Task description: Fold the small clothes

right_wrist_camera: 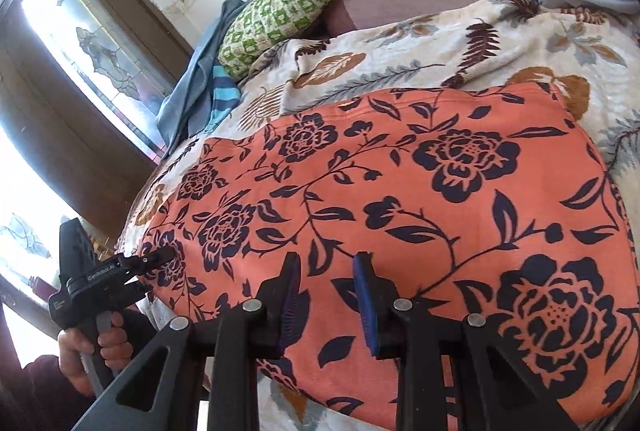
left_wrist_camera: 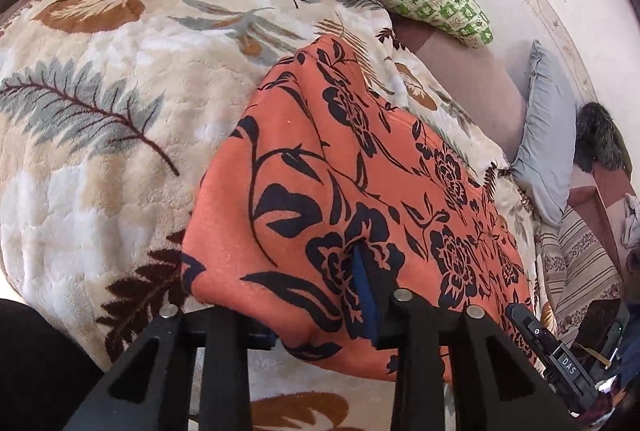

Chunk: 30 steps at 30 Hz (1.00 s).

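In the left wrist view, one orange floral garment (left_wrist_camera: 340,191) lies on the leaf-patterned blanket (left_wrist_camera: 100,111), reaching the bed's near edge. The left gripper (left_wrist_camera: 320,295) has its fingers narrowed on the near hem, probably pinching it to lift a fold; one pad is hidden under the cloth.

In the right wrist view, the right gripper (right_wrist_camera: 330,295) shows two blue pads set narrowly apart with cloth bunched between them, apparently gripped. A hand (right_wrist_camera: 92,355) holds the left gripper at the garment's left corner.
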Available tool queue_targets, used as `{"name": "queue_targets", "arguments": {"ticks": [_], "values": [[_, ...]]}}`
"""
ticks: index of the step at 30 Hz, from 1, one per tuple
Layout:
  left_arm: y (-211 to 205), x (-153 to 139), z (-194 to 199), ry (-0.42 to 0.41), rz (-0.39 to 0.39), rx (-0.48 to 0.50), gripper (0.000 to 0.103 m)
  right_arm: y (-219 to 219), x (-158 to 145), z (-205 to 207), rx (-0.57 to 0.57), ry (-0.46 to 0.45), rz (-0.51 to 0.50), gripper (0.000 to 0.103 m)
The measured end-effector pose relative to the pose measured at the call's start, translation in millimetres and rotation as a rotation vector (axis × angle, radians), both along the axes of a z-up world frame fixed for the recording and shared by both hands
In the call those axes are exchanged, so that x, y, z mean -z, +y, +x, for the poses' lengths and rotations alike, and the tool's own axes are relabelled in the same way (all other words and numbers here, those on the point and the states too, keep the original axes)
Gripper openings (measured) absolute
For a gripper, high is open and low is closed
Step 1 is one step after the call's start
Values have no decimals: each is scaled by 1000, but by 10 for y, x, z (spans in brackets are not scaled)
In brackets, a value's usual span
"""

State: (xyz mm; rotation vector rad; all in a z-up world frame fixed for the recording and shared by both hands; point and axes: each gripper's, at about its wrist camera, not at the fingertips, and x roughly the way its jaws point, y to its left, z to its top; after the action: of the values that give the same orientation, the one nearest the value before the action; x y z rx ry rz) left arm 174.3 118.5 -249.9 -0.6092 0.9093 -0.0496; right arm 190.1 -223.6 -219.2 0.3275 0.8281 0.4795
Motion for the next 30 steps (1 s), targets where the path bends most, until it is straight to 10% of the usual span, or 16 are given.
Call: {"name": "queue_targets", "arguments": {"ticks": [10,23,30], "values": [[-234,-527,-60,-115,157,121,13,680,216,58,-141,19,-202,31],[-1866,-1490,-101,-346,316,561,4,-1189,-419,-105,356,-69,291,30],[-2910,-1456,-384,-402,452,806,6,-1864,-411,-191,497,-53,448,32]]}}
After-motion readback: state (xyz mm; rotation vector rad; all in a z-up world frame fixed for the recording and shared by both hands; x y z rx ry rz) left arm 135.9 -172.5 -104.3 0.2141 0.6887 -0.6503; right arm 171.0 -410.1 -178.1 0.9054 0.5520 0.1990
